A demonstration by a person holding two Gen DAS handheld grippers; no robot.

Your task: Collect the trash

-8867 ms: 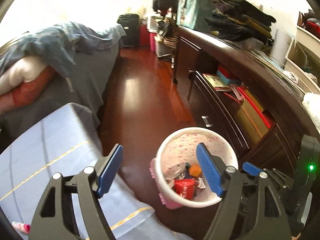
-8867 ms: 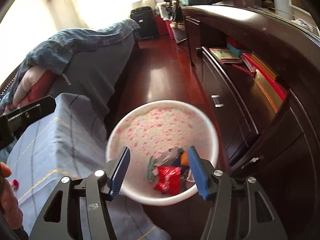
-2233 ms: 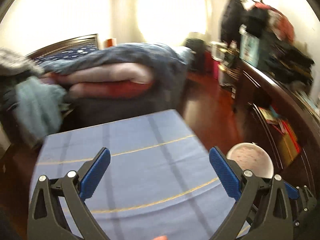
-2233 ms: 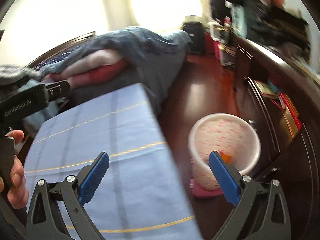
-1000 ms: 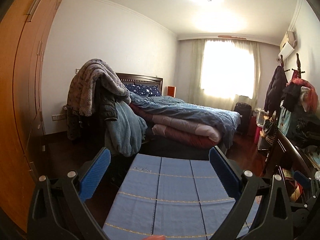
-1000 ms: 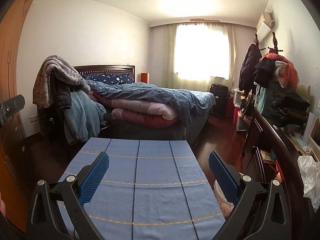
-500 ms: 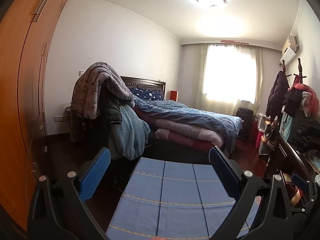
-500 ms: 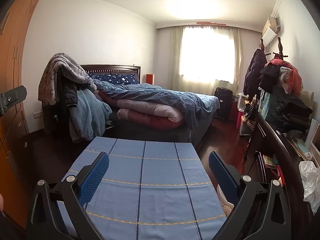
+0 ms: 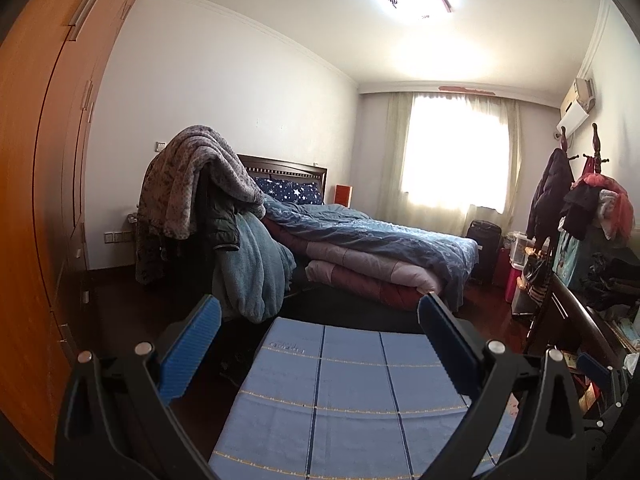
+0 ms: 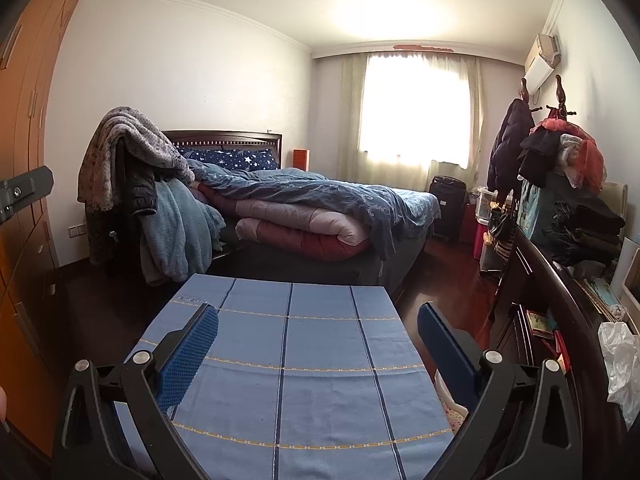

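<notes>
1. Left gripper (image 9: 318,338): jaws spread wide, nothing between them. Held level, looking down the length of the room over the table (image 9: 352,384), which wears a blue cloth with dark stripes and yellow stitched lines.

2. Right gripper (image 10: 318,344): jaws likewise spread wide and empty, hovering over the same cloth. A part of the left gripper's body shows at the left edge of the right wrist view, so the two are side by side.

3. Table top: no trash visible on any part of the cloth that either view shows. The near strip of cloth under the gripper bodies is hidden.

4. Trash bin (image 10: 450,402): only a sliver of a pale, pink-speckled rim shows, low and to the right of the table's right edge, just behind the right gripper's right finger. Contents not visible. It lies below and right of both sets of jaws; the right gripper is the nearer one. Judgement: any drop into it calls for a swing right and a tilt down.

5. Dark cabinet (image 10: 560,320) along the right wall: a crumpled white plastic bag (image 10: 620,364) sits on its top, to the right of the right gripper. Whether it counts as trash I cannot tell; if so, the right gripper is nearer.

6. Farther: bed (image 10: 320,208) with folded quilts beyond the table's far edge; bright window (image 10: 416,112) at the end of the room.

7. Judgement: with no trash seen on the table, the collection looks complete or near it.
</notes>
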